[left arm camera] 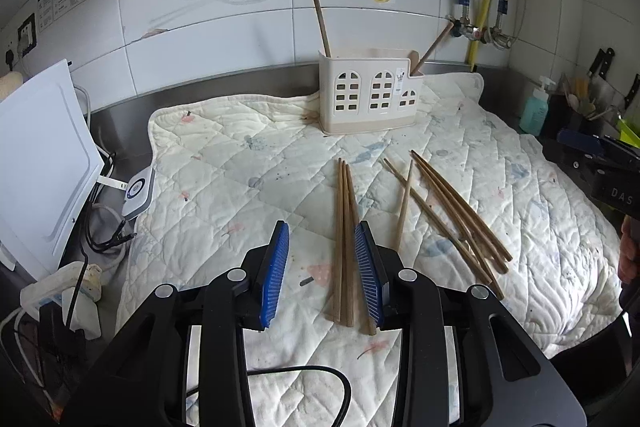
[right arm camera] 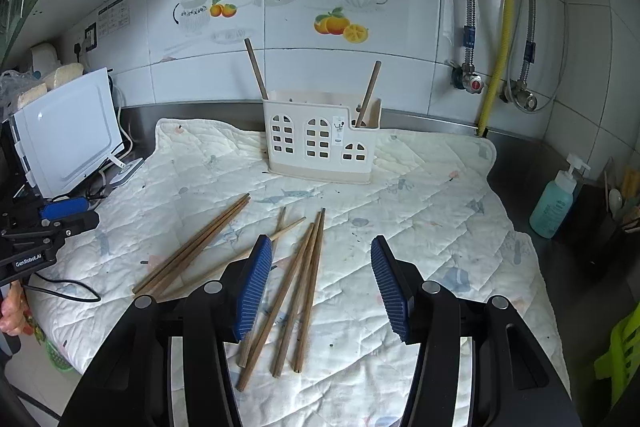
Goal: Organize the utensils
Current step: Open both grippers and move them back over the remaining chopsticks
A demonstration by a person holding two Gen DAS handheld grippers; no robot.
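Both tongs [left arm camera: 322, 239] [right arm camera: 322, 255] gape, unclamped, over loose chopsticks [left arm camera: 345, 247] [right arm camera: 296, 291].

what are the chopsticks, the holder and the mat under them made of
Chopsticks: likely wood or bamboo, matte brown with a dull, unvarnished look. Holder: seems moulded plastic, cream and smooth, with window cutouts. Mat: quilted fabric, soft, stitched in diamonds, wrinkled.
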